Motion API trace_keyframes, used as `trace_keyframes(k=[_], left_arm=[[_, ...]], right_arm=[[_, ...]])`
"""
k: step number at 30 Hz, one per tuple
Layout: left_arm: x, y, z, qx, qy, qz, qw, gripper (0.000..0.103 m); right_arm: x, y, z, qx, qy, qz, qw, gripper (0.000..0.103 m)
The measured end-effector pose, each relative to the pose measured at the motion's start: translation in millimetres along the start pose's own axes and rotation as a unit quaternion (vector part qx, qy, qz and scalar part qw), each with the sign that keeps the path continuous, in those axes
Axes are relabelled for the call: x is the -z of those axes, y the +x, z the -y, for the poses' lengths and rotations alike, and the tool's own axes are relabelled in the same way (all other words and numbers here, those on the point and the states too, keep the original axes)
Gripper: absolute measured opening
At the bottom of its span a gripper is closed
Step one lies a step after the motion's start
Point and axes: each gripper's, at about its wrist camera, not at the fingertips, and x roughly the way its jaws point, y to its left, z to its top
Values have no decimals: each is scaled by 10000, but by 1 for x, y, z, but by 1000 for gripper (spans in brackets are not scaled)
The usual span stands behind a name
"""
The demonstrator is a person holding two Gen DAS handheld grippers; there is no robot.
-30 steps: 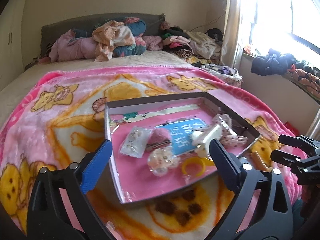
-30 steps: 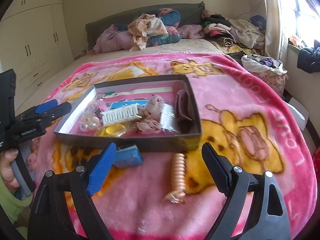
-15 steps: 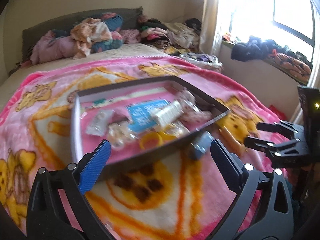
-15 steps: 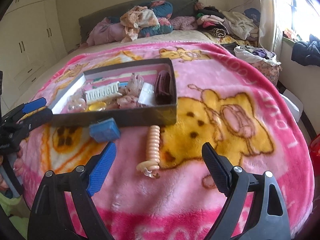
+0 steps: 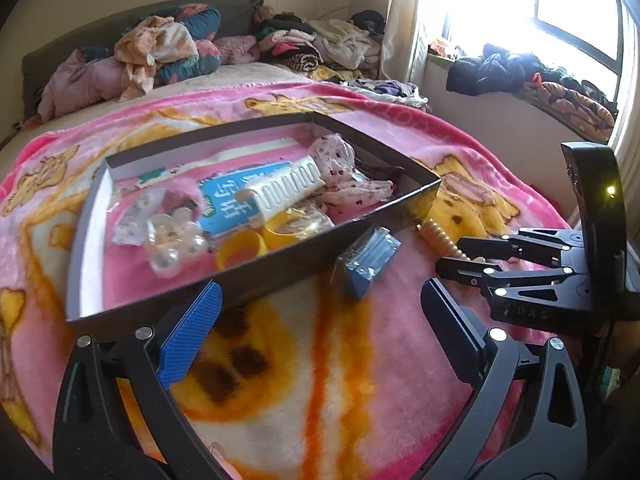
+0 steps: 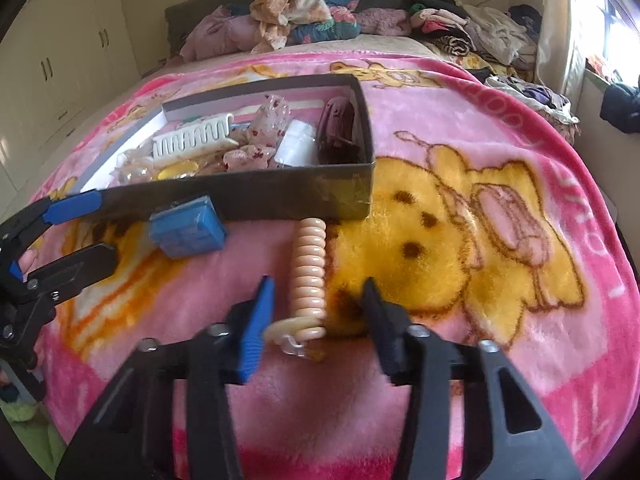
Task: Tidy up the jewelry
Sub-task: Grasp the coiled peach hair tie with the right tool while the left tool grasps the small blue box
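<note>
A dark shallow box [image 5: 280, 258] [image 6: 280, 196] lies on the pink blanket, holding a white comb [image 5: 280, 192] [image 6: 192, 142], yellow rings [image 5: 240, 250], clear beads [image 5: 172, 244], a blue card and other trinkets. A small blue box [image 5: 366, 262] [image 6: 186, 230] lies outside its front wall. A peach coiled band [image 6: 308, 276] [image 5: 440, 238] lies beside it. My right gripper [image 6: 318, 304] is partly closed, its fingers either side of the coil's near end, not touching. My left gripper [image 5: 320, 320] is open and empty, in front of the box.
The pink cartoon blanket [image 6: 500, 240] covers the bed. Piled clothes [image 5: 180, 52] lie at the headboard. More clothes sit on the window sill [image 5: 520, 72] at the right. White wardrobes [image 6: 60, 60] stand at the left.
My right gripper has moved down and forward to the coiled band and its fingers have narrowed around it. My left gripper has shifted right, bringing the blue box nearer.
</note>
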Motion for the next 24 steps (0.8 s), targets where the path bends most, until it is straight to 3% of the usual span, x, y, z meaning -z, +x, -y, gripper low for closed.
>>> trace_keyframes(k=[9, 11, 15, 18, 22, 24], left_arm=[[-7, 24, 19, 120, -228, -188, 9995, 90], [-8, 29, 23, 117, -347, -223, 9991, 77], [-10, 38, 27, 33, -642, -314, 9974, 70], [-11, 44, 32, -64, -748, -385, 9964, 59], [-12, 51, 34, -204, -898, -477, 9946, 39], [-13, 52, 36, -216, -908, -500, 9944, 38]], right_arm=[[4, -17, 15, 45, 229, 182, 9996, 19], [6, -25, 20, 58, 297, 256, 9992, 19], [10, -38, 29, 91, 359, 347, 9987, 19], [13, -48, 37, 73, 437, 418, 9981, 19], [15, -53, 44, 42, 496, 462, 9977, 19], [15, -55, 45, 25, 493, 485, 9976, 19]])
